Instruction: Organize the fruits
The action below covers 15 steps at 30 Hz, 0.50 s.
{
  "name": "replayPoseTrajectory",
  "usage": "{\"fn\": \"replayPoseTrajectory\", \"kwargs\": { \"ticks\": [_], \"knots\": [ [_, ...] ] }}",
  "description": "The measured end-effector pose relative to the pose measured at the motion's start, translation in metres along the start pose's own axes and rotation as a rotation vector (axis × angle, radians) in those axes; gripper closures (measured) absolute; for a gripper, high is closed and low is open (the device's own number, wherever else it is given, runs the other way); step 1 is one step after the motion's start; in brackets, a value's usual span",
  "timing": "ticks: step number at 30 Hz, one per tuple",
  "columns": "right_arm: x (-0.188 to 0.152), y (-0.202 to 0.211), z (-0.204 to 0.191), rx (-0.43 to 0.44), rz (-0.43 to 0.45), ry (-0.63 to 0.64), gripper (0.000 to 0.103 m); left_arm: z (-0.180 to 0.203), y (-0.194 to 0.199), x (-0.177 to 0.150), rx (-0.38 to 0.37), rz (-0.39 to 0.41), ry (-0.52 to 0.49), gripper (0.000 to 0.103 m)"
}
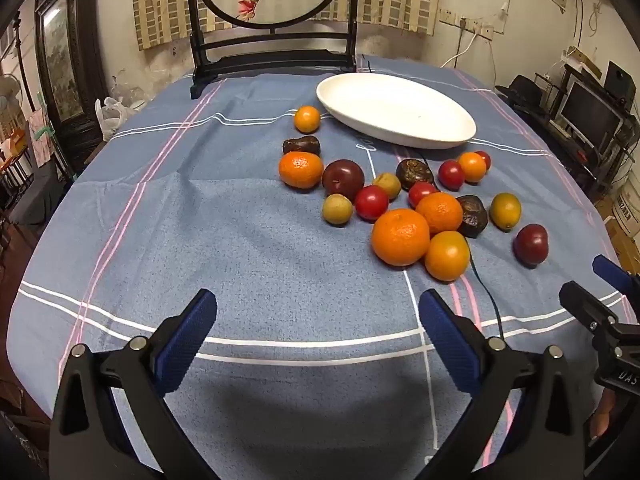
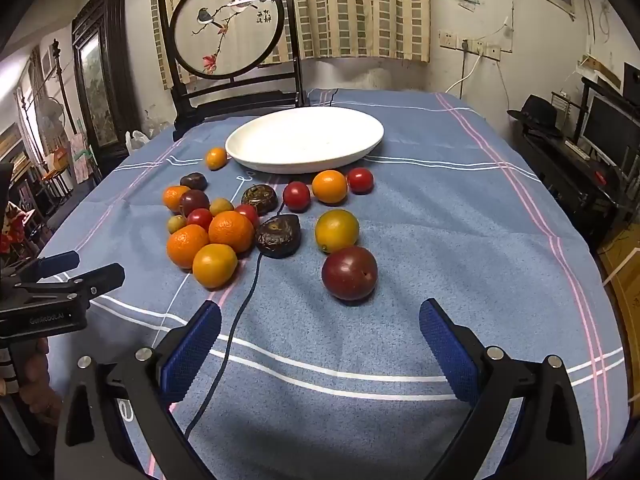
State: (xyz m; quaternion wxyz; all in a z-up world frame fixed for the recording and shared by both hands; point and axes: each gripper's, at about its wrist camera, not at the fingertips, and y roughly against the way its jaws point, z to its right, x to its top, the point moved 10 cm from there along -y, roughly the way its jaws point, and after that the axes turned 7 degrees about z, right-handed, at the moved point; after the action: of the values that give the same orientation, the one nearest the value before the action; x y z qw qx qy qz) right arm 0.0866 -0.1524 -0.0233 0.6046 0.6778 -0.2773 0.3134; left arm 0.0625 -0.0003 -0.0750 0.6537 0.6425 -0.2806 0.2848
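Several fruits lie loose on a blue striped tablecloth (image 1: 200, 220): oranges (image 1: 400, 237), red tomatoes (image 1: 371, 202), dark plums (image 2: 349, 273), green-yellow fruits (image 2: 337, 230) and wrinkled dark fruits (image 2: 278, 236). An empty white oval plate (image 1: 420, 120) (image 2: 340, 142) sits behind them. My left gripper (image 1: 318, 320) is open and empty, near the front edge, left of the pile. My right gripper (image 2: 320, 332) is open and empty, just in front of the nearest dark plum. Each gripper shows at the other view's edge, the right one (image 1: 600, 292) and the left one (image 2: 76, 268).
A dark wooden screen with a round bird painting (image 2: 228, 28) stands at the table's far edge. A thin dark cable (image 2: 240, 312) runs across the cloth through the fruit. A desk with a monitor (image 2: 608, 132) is to the right, a framed cabinet (image 2: 100, 92) to the left.
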Motion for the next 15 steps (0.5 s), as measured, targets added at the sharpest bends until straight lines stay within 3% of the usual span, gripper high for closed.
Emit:
{"fn": "replayPoseTrajectory", "kwargs": {
  "ticks": [15],
  "knots": [
    [-0.0005,-0.0041,0.0003,-0.011,0.0,0.002,0.004,0.0036,-0.0022,-0.003,0.017,-0.02,-0.012,0.004]
  ]
}}
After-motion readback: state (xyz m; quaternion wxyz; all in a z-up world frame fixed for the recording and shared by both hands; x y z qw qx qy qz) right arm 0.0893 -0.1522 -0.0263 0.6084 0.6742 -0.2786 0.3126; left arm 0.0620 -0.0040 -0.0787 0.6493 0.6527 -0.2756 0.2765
